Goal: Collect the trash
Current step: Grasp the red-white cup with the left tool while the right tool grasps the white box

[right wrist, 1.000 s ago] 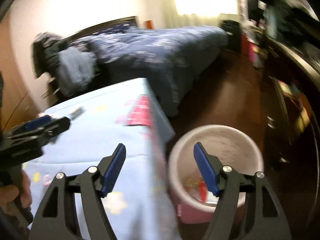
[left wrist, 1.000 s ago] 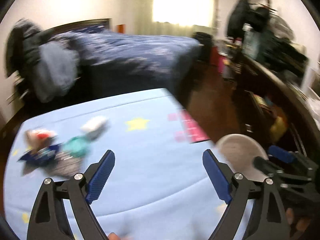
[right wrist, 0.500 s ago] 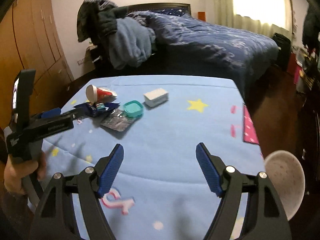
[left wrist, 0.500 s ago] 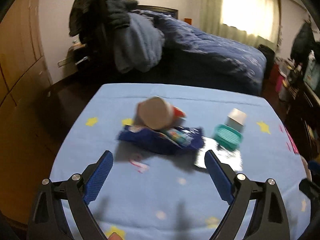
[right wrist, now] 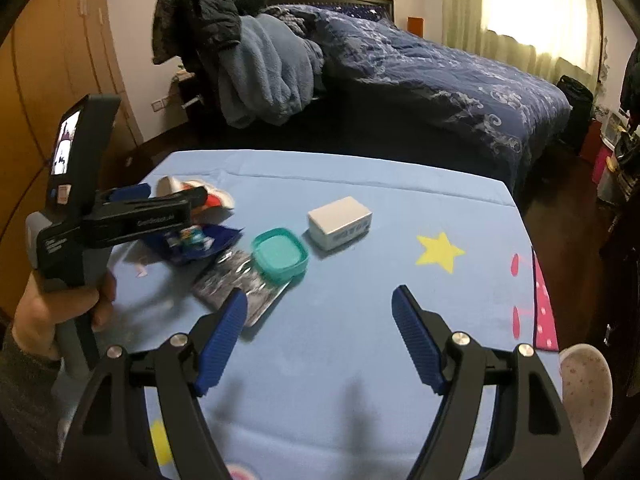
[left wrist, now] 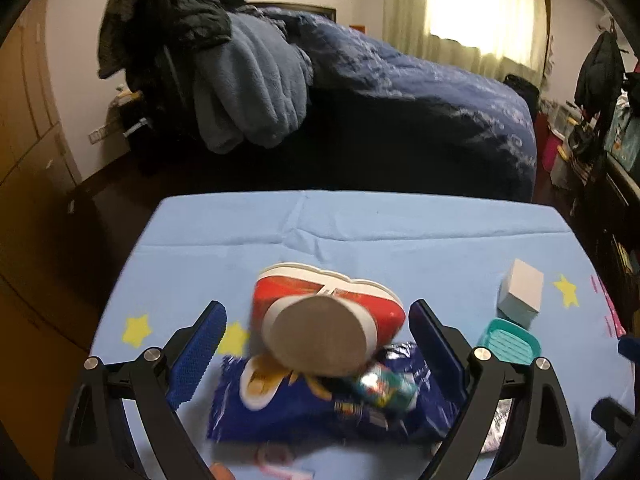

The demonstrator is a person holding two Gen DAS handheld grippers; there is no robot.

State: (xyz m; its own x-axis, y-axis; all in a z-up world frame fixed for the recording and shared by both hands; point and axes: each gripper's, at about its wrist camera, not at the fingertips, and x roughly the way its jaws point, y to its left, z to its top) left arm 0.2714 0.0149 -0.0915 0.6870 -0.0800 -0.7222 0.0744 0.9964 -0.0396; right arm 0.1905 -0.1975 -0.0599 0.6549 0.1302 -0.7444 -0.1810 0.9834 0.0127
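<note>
One crushed cup (left wrist: 320,320) lies between left hand-held gripper (left wrist: 316,344) jaws.

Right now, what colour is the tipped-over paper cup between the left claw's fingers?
Red with a white rim: the paper cup, clearest in the left wrist view.

Each hand-held gripper is black with silver screws and ribbed blue pads: left hand-held gripper (left wrist: 316,354), right hand-held gripper (right wrist: 318,340). The left one carries a grey handle and white lettering. The person's hand (right wrist: 52,312) emerges from a dark grey sleeve (right wrist: 20,400).

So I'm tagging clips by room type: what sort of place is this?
Most likely a home bedroom: a bed with a dark blue quilt, clothes piled at its head, and a curtained window behind the star-print table.
</note>
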